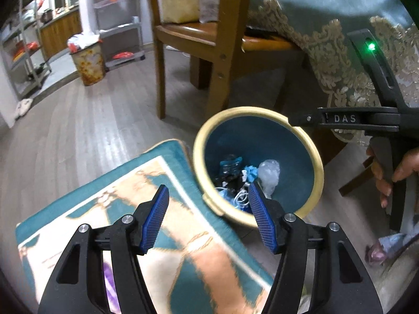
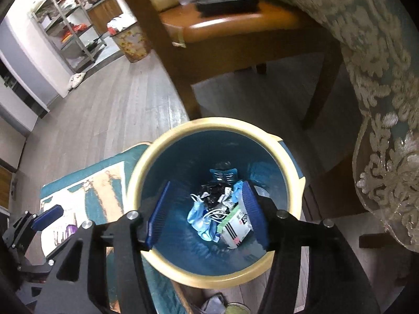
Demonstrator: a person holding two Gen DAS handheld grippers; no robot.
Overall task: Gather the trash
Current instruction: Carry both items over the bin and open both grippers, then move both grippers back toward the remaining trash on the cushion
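Trash bin (image 2: 146,172), round, cream rim, dark teal inside, stands on the wood floor (image 2: 99,120) with its near edge over the corner of a teal-and-peach rug (image 1: 167,235); a wooden chair (image 2: 235,41) is just behind it and a teal tablecloth with cream lace trim (image 2: 379,120) hangs to its right. Trash pile (image 2: 217,209) sits at the bin bottom: light blue face mask (image 2: 200,217), white cord loops, a white packet with black stripes and green edge (image 2: 235,225), dark crumpled wrapper, a blue plastic piece further back; left wrist view also shows a clear crumpled plastic lump (image 1: 269,175) in there. Right gripper (image 2: 207,212) hangs directly above the bin mouth, pointing steeply down, fingers (image 2: 158,214) released and apart, nothing between them but the view down onto the pile. Left gripper (image 1: 207,217) is beside the bin over the rug, fingers (image 1: 155,217) also released and spread, empty; its right finger overlaps the bin rim in the left wrist view, contact can't be told. Right gripper body shows at the right edge of that view, green light on, a hand (image 1: 392,172) wrapped on its handle. Further out: a second patterned bin (image 1: 89,60) stuffed with rubbish by metal shelving (image 1: 23,52), a pair of pale slippers (image 1: 22,107) on the floor near it. Both views slightly motion-blurred.
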